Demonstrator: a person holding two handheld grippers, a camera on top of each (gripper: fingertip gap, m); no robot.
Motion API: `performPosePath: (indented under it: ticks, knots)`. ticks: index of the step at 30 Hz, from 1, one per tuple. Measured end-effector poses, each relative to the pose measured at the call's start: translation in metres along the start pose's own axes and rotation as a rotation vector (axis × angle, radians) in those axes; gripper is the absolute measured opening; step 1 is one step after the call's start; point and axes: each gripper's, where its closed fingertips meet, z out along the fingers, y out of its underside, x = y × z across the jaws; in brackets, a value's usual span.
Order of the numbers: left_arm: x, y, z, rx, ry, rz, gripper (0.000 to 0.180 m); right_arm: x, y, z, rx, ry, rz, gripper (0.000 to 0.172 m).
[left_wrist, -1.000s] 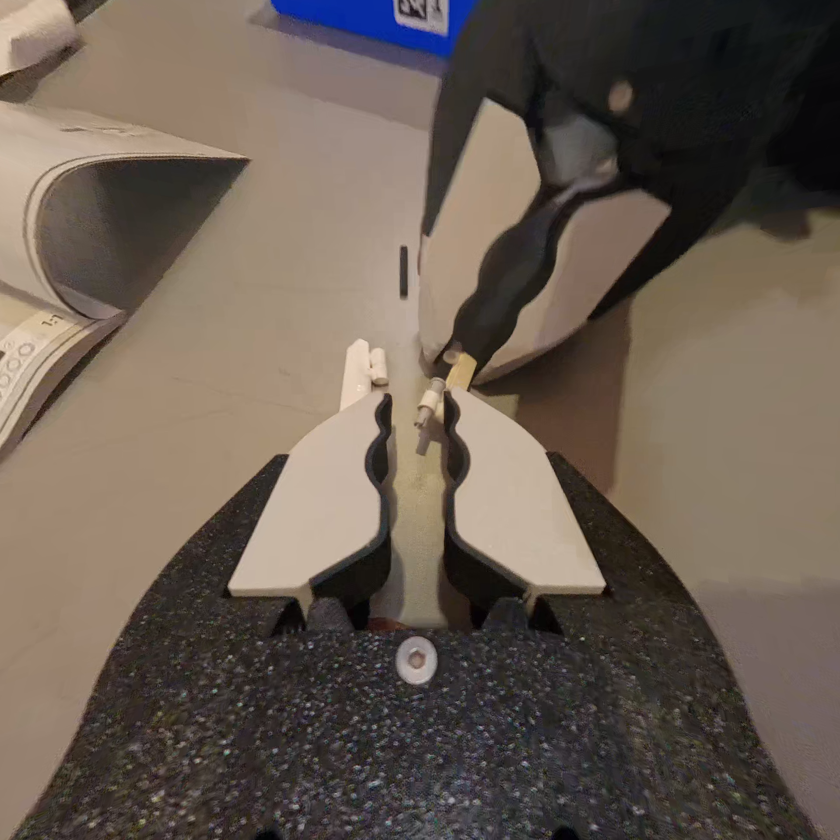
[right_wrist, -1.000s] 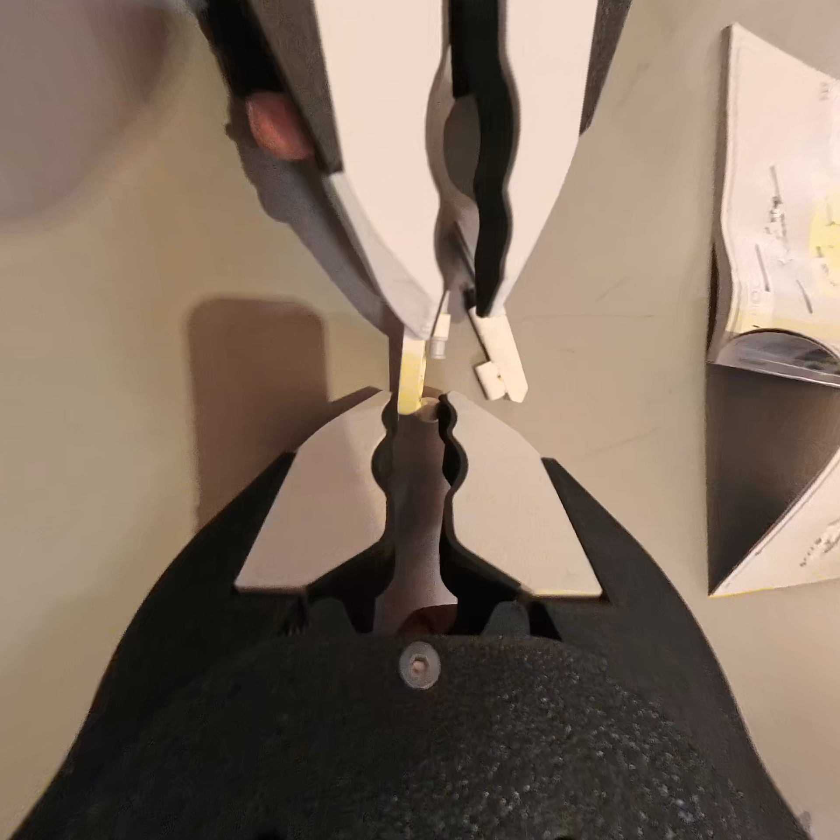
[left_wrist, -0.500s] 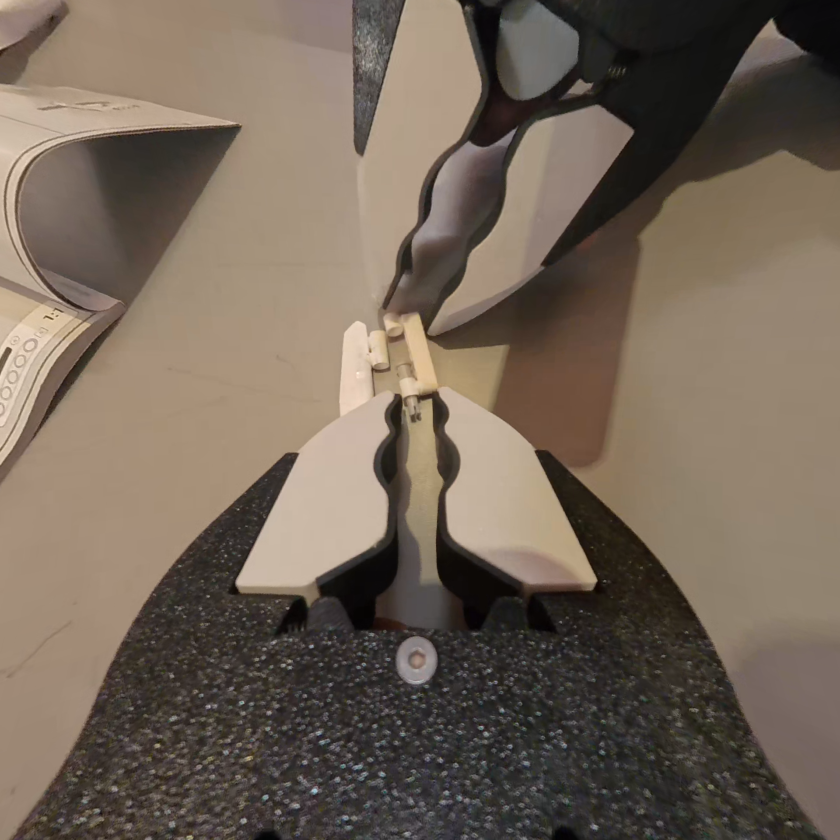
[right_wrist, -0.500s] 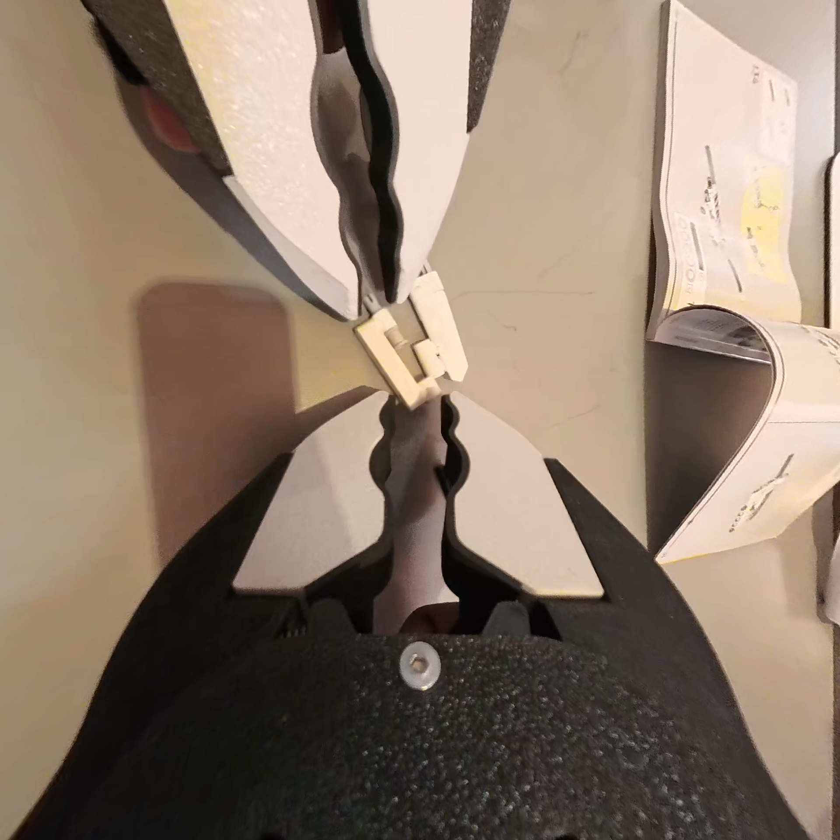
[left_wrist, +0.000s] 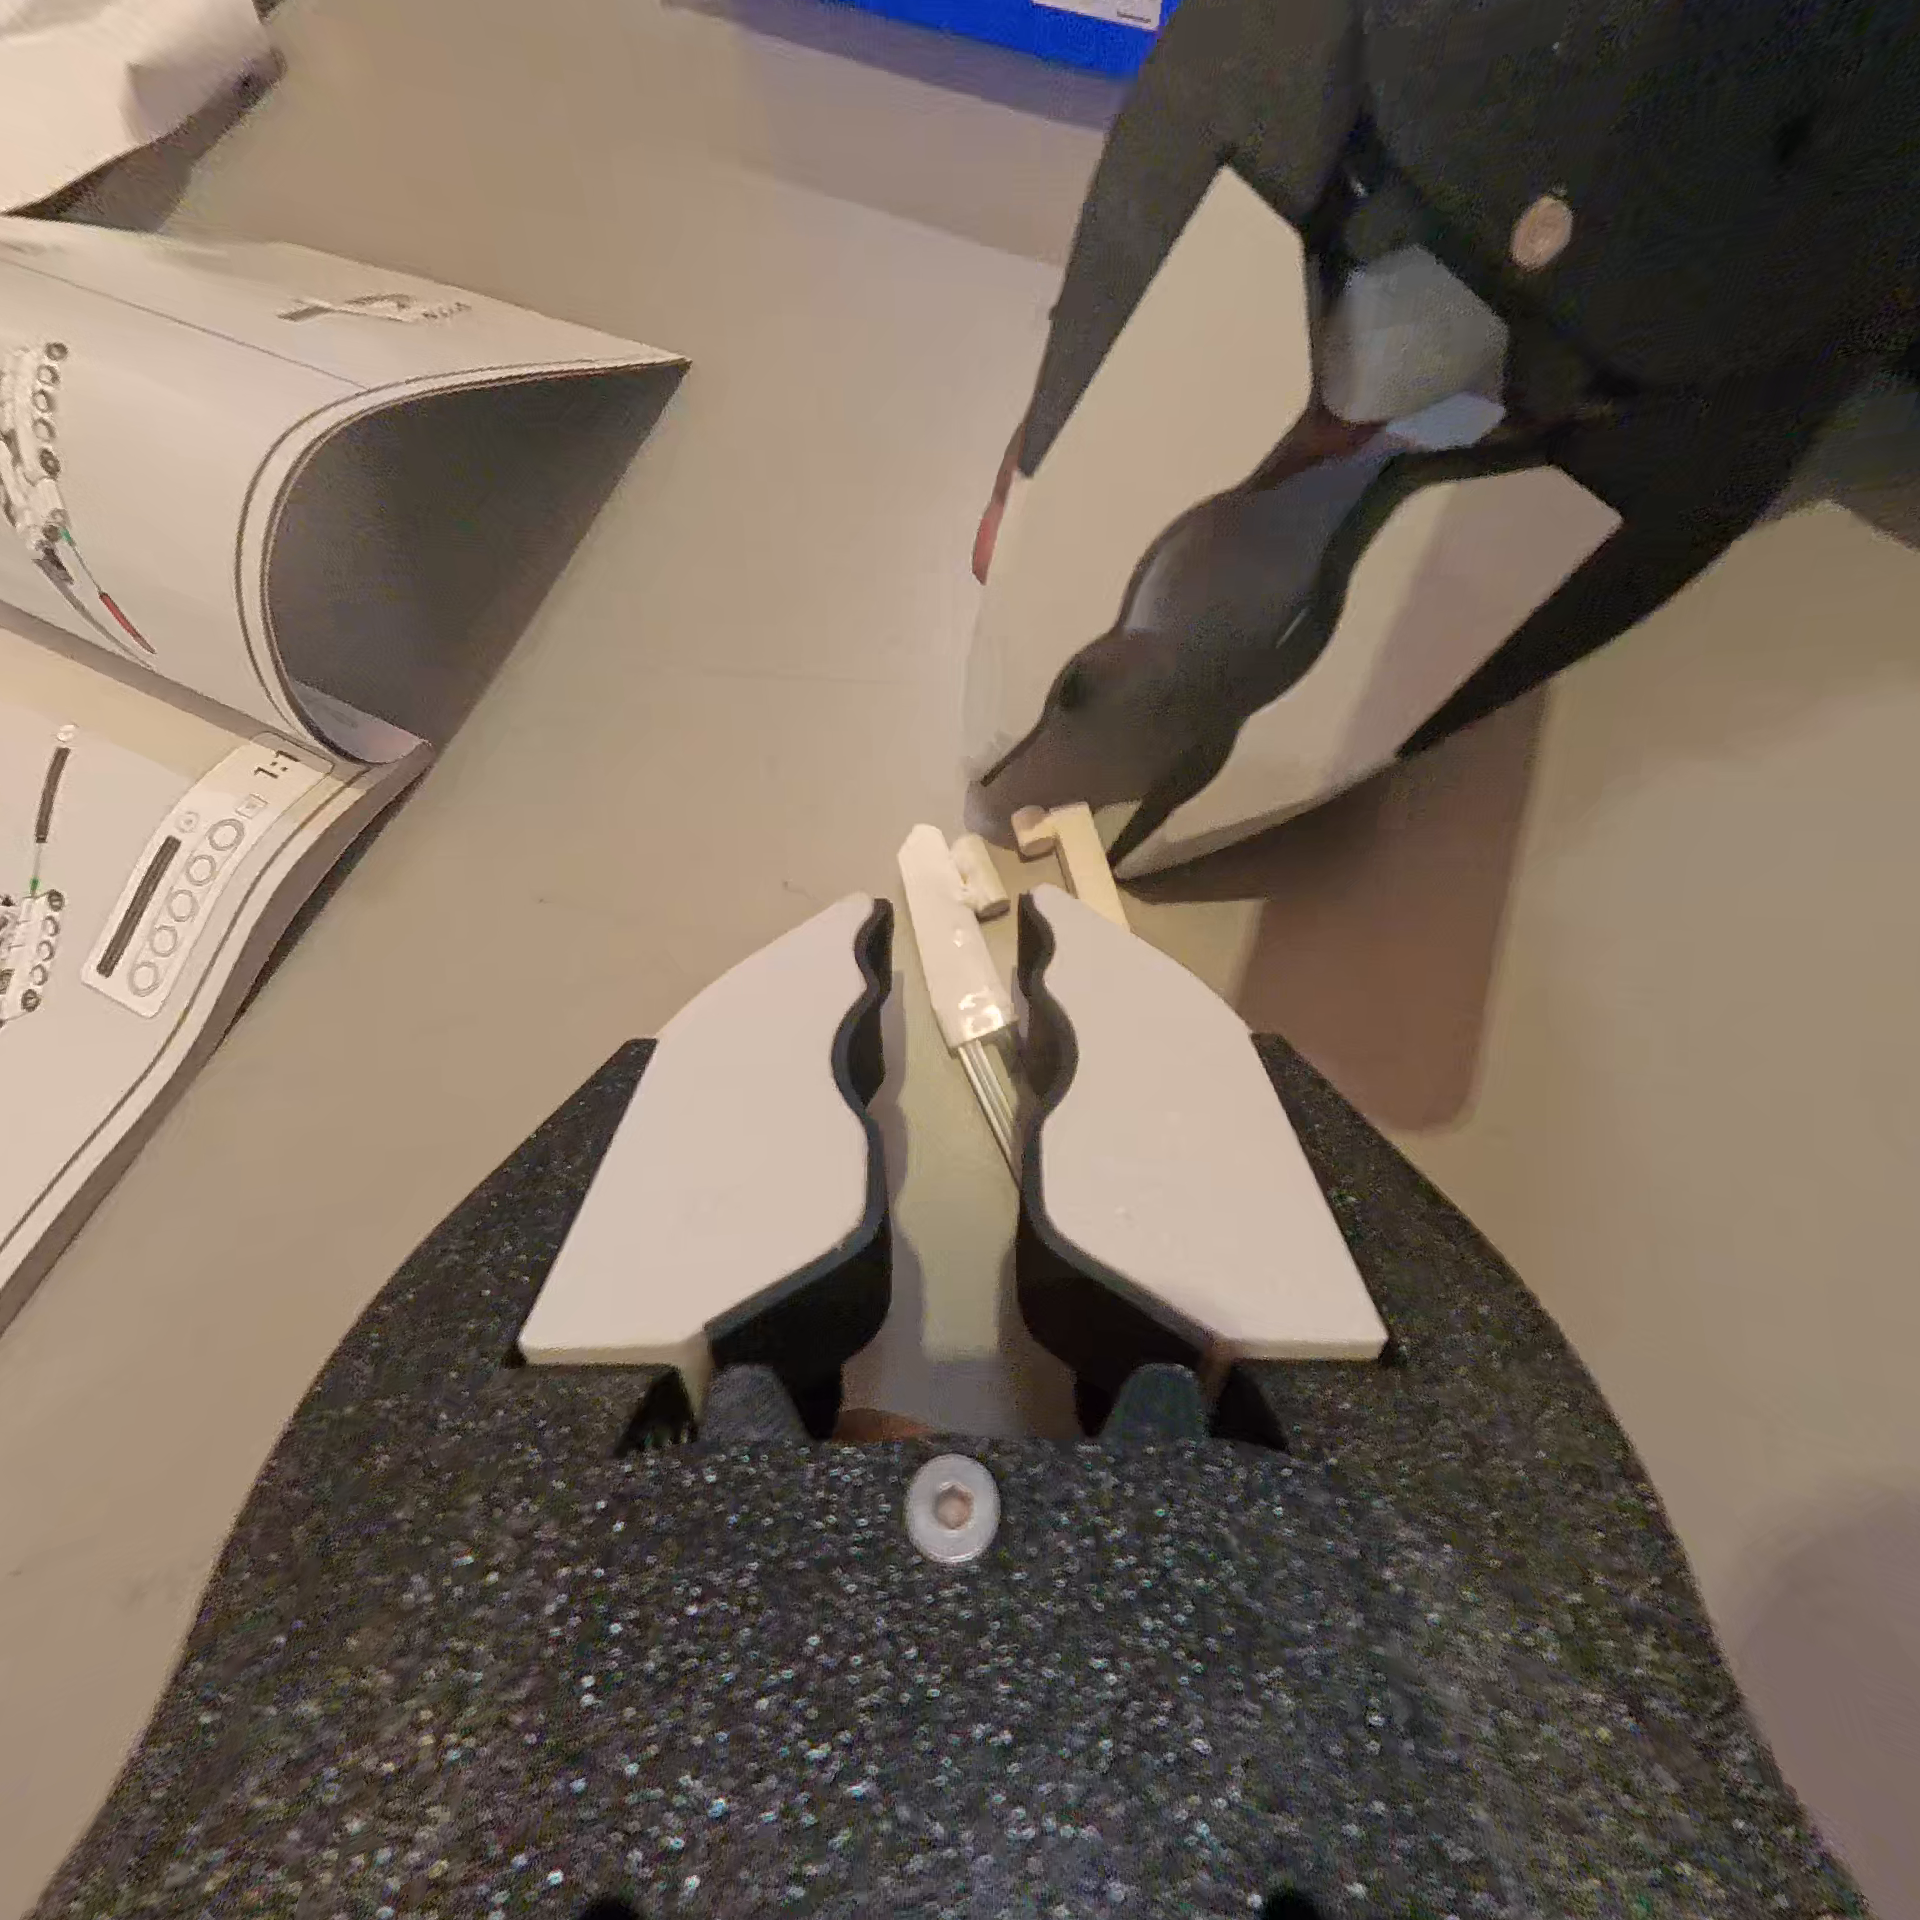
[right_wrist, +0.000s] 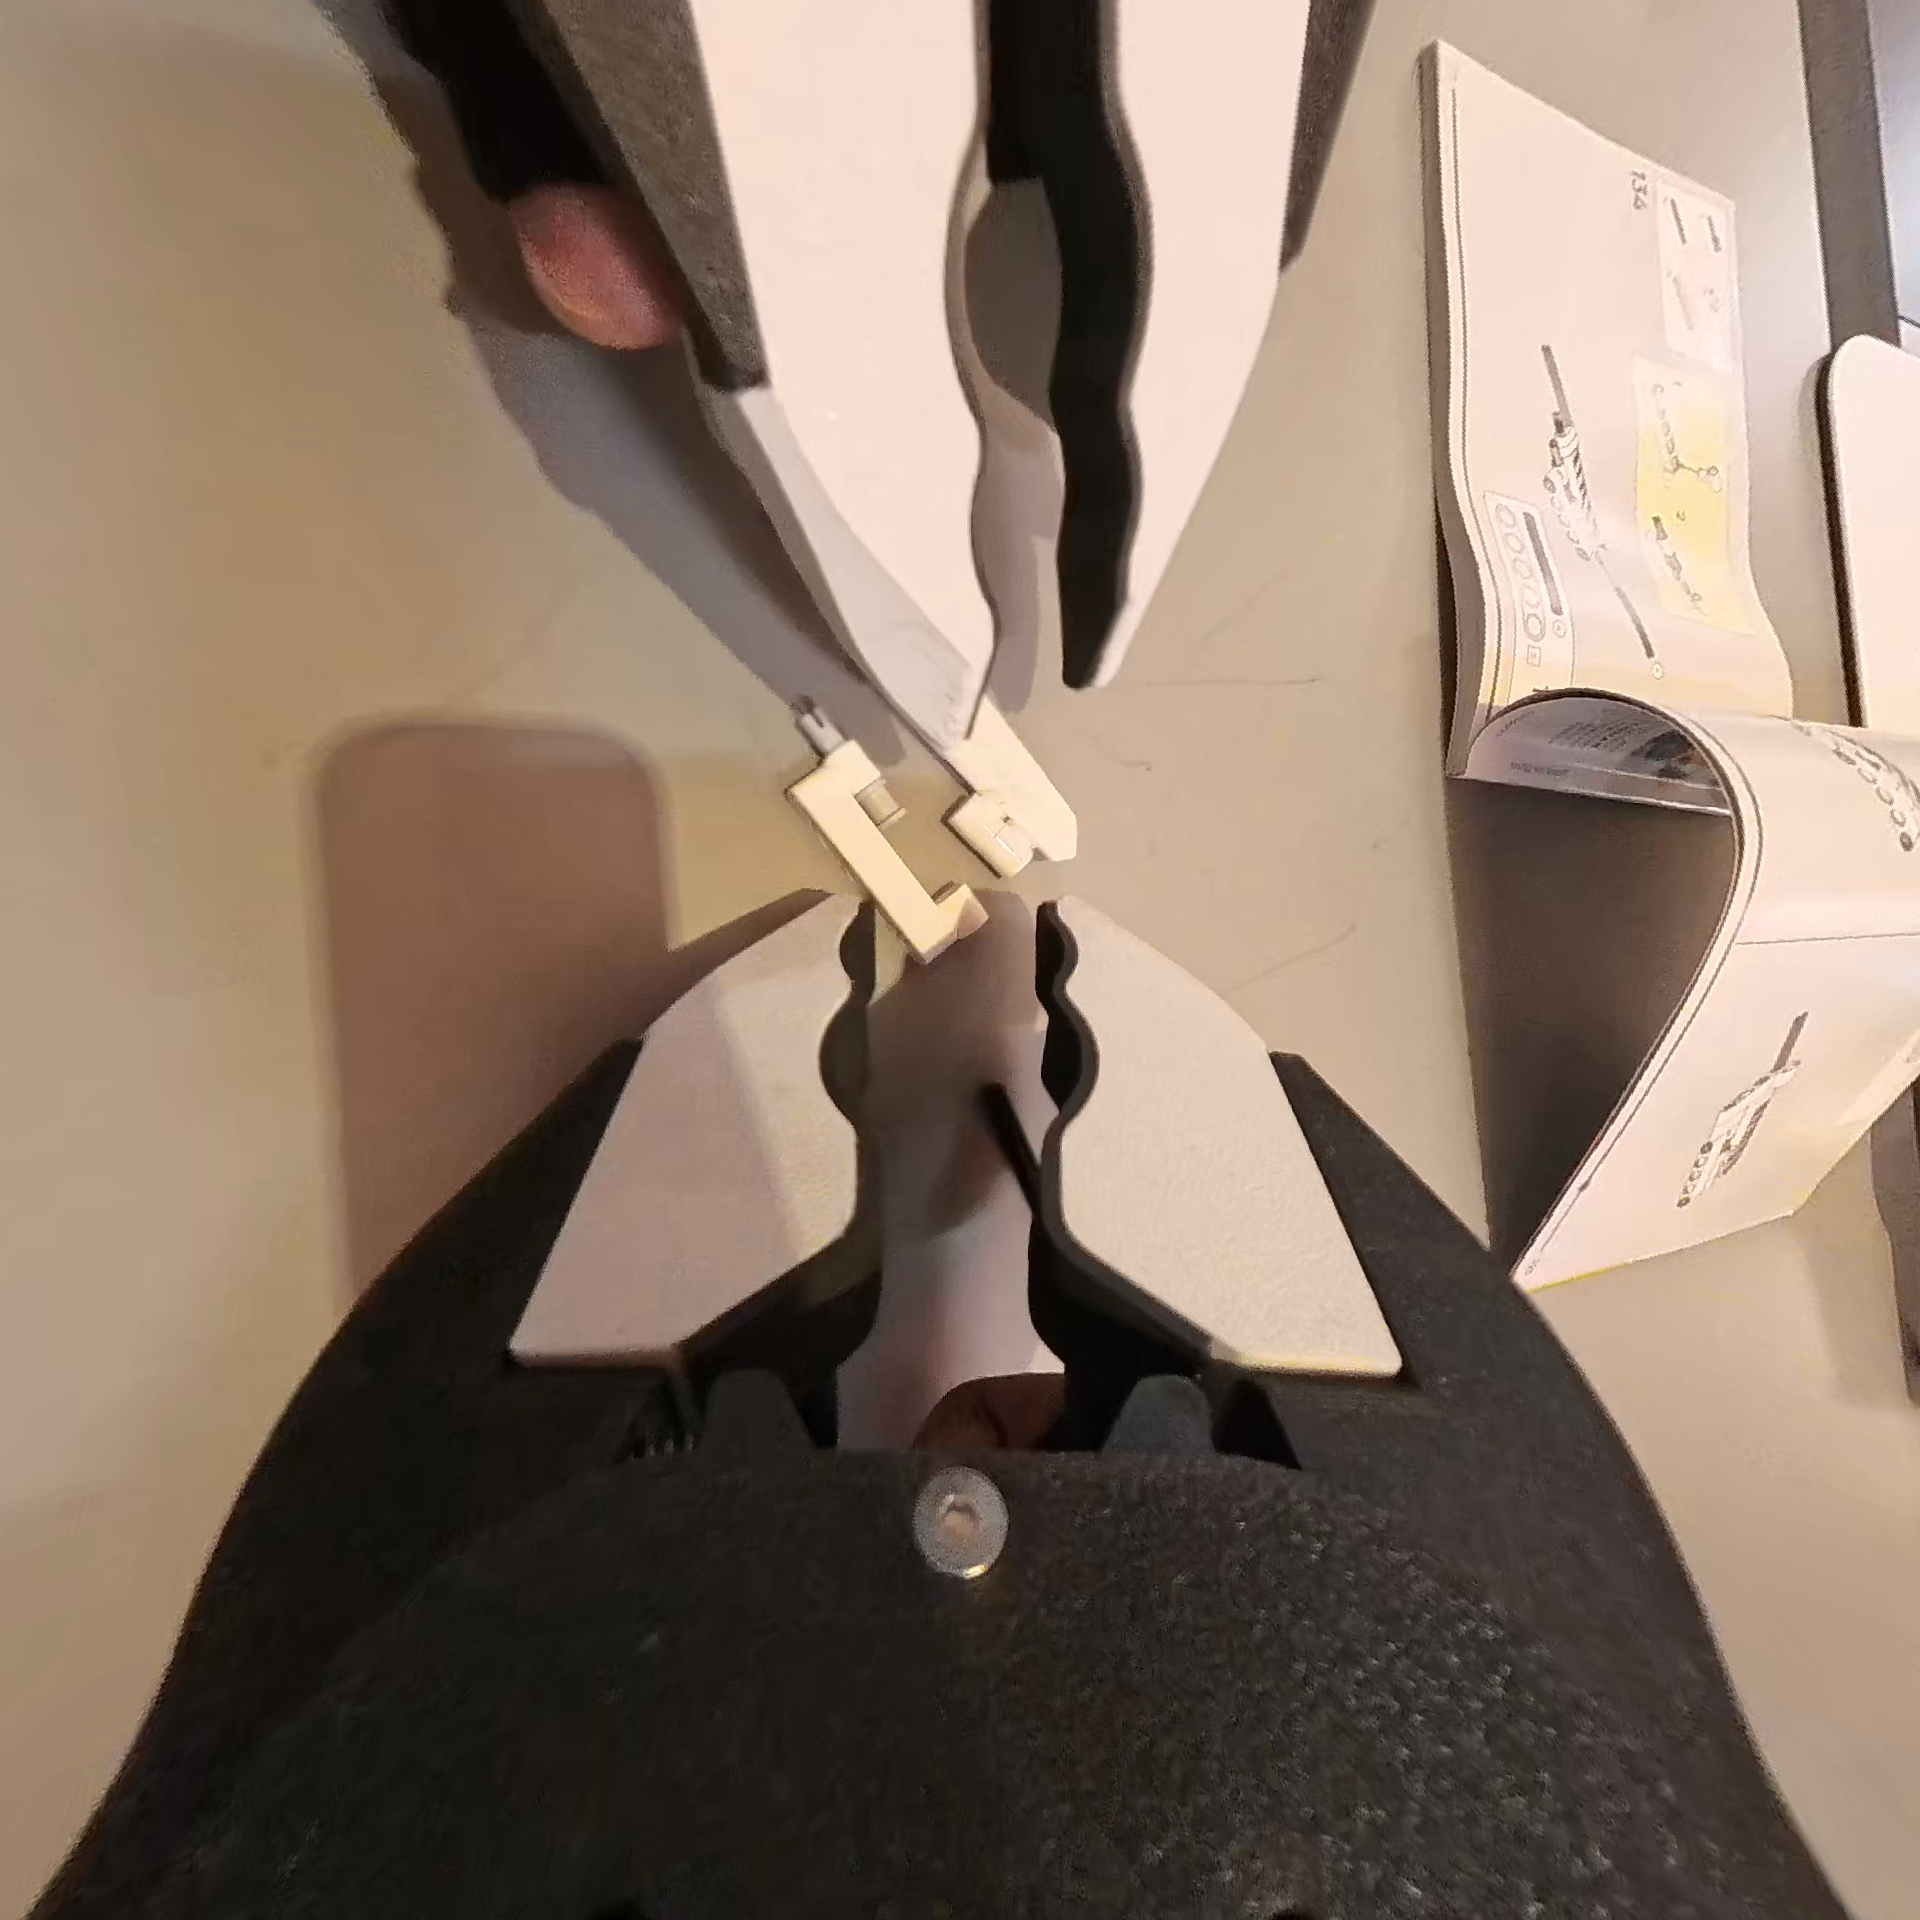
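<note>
Lying on the beige table (left_wrist: 727, 312), one slim white bar (left_wrist: 961, 961) sat in the middle of the left wrist view, between the fingers of the left gripper (left_wrist: 956, 935). Those fingers stood partly open. A gap showed beside the left pad, so nothing was gripped.

The right gripper (right_wrist: 945, 914) was also partly open and held nothing. One cream C-shaped bracket (right_wrist: 878, 852) lay at its left fingertip, just beside the white bar. One thin black rod (right_wrist: 1013, 1143) lay on the table between its fingers.

I counted two grippers, two pale pieces and one rod. There was also one open booklet (left_wrist: 312, 499) at the left and one blue box (left_wrist: 997, 21) at the upper edge.
</note>
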Motion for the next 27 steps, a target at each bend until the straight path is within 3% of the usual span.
performPosePath:
  ticks: [6, 12, 27]
  knots:
    - [-0.014, 0.005, 0.014, -0.085, -0.007, -0.064, 0.001, 0.007, 0.000, 0.003, -0.001, 0.040, 0.026, 0.030]
    - [-0.008, 0.009, 0.017, -0.086, 0.080, -0.106, 0.000, 0.001, -0.002, 0.001, 0.017, 0.033, 0.020, 0.029]
    - [-0.006, 0.018, 0.015, -0.113, 0.086, -0.028, 0.000, 0.000, 0.003, -0.001, 0.003, 0.019, 0.061, 0.027]
